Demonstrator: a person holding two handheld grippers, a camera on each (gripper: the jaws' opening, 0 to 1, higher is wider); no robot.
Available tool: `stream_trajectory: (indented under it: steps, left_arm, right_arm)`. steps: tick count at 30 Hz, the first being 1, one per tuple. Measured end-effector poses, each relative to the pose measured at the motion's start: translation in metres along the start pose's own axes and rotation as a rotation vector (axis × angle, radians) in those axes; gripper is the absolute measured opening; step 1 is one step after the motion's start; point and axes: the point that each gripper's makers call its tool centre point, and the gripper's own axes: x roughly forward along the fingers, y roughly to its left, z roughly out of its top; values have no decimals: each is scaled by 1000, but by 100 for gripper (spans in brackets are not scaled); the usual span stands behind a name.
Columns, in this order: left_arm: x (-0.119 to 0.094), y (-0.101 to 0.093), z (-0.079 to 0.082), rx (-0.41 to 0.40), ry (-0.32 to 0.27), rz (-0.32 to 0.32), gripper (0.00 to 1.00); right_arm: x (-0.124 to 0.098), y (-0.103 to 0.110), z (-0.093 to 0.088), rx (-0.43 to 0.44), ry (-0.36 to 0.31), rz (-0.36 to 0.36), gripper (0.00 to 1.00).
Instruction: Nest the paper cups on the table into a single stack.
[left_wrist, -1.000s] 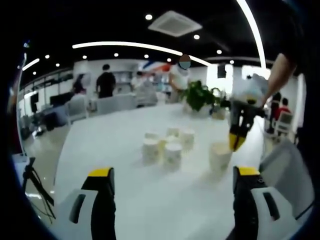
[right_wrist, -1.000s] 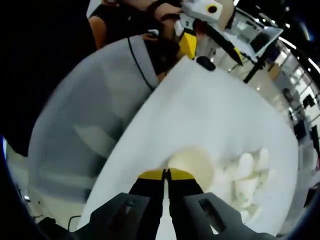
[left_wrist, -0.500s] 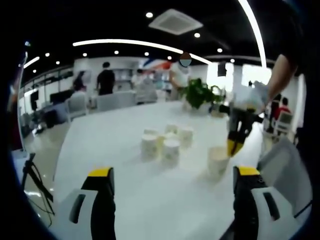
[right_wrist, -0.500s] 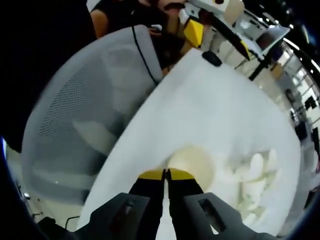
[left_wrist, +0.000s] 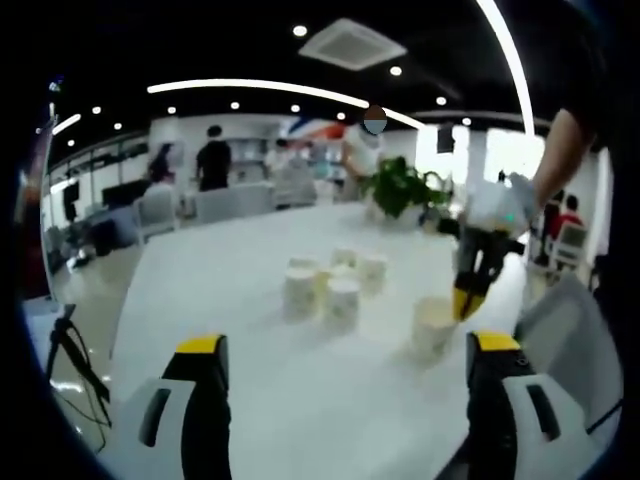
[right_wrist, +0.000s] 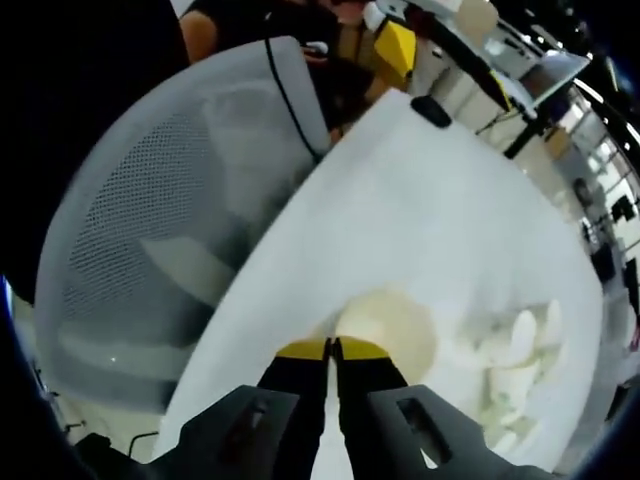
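A lone paper cup (left_wrist: 432, 325) stands upright on the white table (left_wrist: 250, 300), to the right of a cluster of several more paper cups (left_wrist: 330, 285). My right gripper (left_wrist: 462, 300) comes down from above, and its yellow tips are pinched on the lone cup's right rim. In the right gripper view the jaws (right_wrist: 332, 348) are pressed together at the rim of that cup (right_wrist: 390, 325), with the cluster (right_wrist: 515, 365) beyond it. My left gripper (left_wrist: 346, 345) is held wide open above the near table, well short of the cups and with nothing in it.
A grey mesh chair (right_wrist: 160, 230) stands against the table edge beside the held cup. A potted plant (left_wrist: 400, 190) sits at the far end of the table. People and office chairs (left_wrist: 230, 205) are farther back. A tripod (left_wrist: 65, 360) stands on the floor to the left.
My right gripper has come down and slightly nearer, and the lone cup has shifted with it. The left gripper stays open and still.
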Motion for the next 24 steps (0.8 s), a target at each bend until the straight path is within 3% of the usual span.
stream_trajectory:
  steps: [11, 24]
  left_arm:
    - [-5, -1, -3, 3, 8, 5, 99]
    - [-6, -3, -2, -8, 3, 2, 100]
  right_arm:
    - [1, 1, 0, 26, -7, -7, 0]
    - [-2, 1, 6, 54, -34, -15, 10]
